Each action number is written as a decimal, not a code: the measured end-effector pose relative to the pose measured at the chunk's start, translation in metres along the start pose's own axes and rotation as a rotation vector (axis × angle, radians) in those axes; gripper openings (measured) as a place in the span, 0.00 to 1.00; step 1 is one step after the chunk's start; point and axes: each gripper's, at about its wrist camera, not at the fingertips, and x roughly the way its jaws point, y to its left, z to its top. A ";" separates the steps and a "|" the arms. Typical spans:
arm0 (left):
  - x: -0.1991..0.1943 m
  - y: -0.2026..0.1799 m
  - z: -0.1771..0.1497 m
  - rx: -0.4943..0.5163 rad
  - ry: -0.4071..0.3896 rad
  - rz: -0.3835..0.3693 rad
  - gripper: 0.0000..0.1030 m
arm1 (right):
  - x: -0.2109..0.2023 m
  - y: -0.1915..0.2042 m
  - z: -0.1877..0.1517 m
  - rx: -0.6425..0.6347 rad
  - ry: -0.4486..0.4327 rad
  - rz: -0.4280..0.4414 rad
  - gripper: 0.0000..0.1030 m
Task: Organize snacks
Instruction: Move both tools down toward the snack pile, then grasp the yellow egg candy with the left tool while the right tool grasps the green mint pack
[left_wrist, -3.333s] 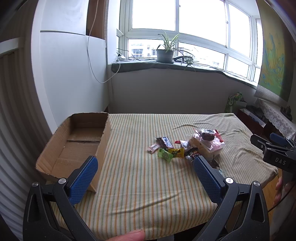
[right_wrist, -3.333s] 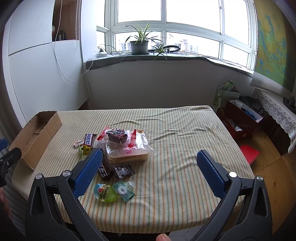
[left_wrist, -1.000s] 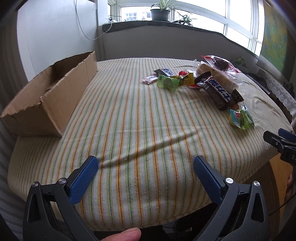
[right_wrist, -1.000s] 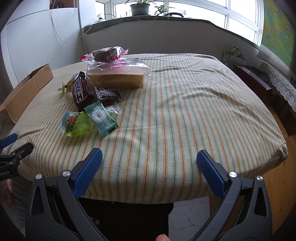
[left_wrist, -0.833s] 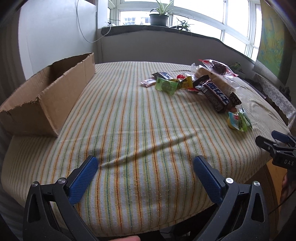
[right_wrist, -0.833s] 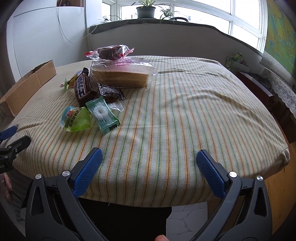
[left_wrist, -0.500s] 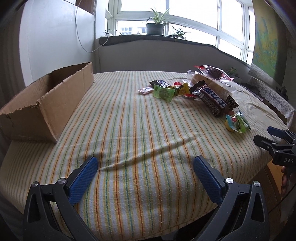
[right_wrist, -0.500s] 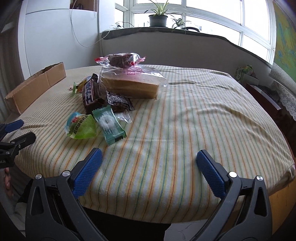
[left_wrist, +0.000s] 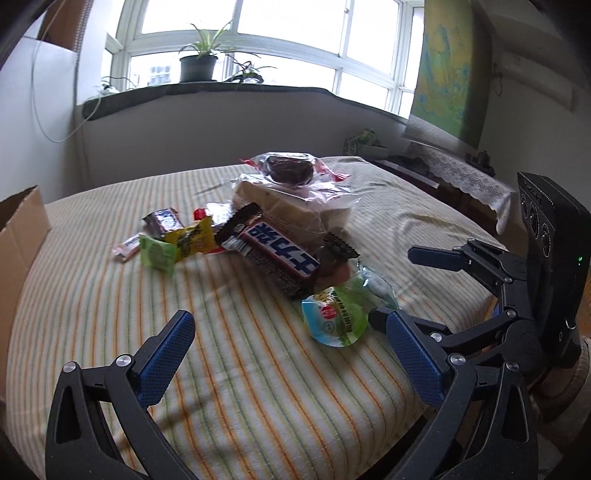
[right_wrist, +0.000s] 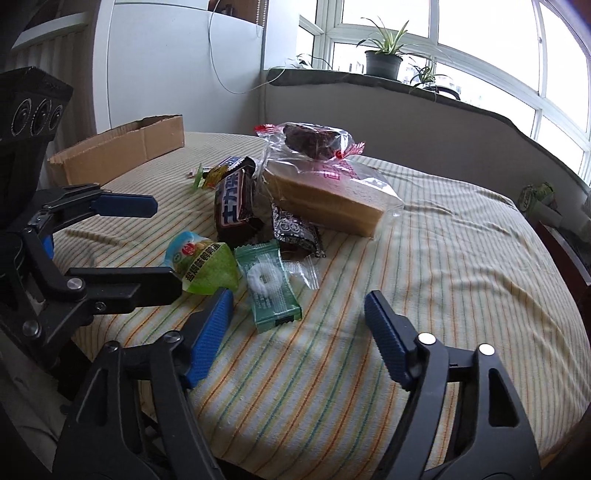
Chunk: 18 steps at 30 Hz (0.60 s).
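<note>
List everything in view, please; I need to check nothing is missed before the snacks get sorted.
Cardboard box: 1, brown, table's far left edge.
Sliced bread bag: 1, clear wrapper, mid-table.
Dark pastry packet: 1, clear and red, on the bread.
Chocolate bar: 1, brown and blue, left of the bread.
Black packet: 1, before the bread.
Green jelly cup: 1, near edge.
Green candy sachet: 1, beside the cup.
Small sweets: several, mixed colours, behind the bar.
Potted plant: 1, windowsill.
Left gripper: open.
Right gripper: jaws just closing, nothing between.

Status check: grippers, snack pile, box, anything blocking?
Left gripper open, empty. Right gripper open, jaws just closing, nothing between fingers. Snack pile untouched on striped cloth; cardboard box beyond it. Nothing blocking.
</note>
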 end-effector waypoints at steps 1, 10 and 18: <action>0.002 -0.001 0.001 0.012 0.006 -0.005 1.00 | 0.000 0.001 0.000 -0.003 -0.003 0.008 0.63; 0.011 -0.003 0.002 -0.003 0.064 -0.054 0.74 | -0.003 0.020 0.000 -0.068 -0.004 0.023 0.23; 0.012 0.000 -0.001 0.003 0.071 -0.031 0.32 | -0.009 0.023 -0.005 -0.064 -0.001 0.003 0.10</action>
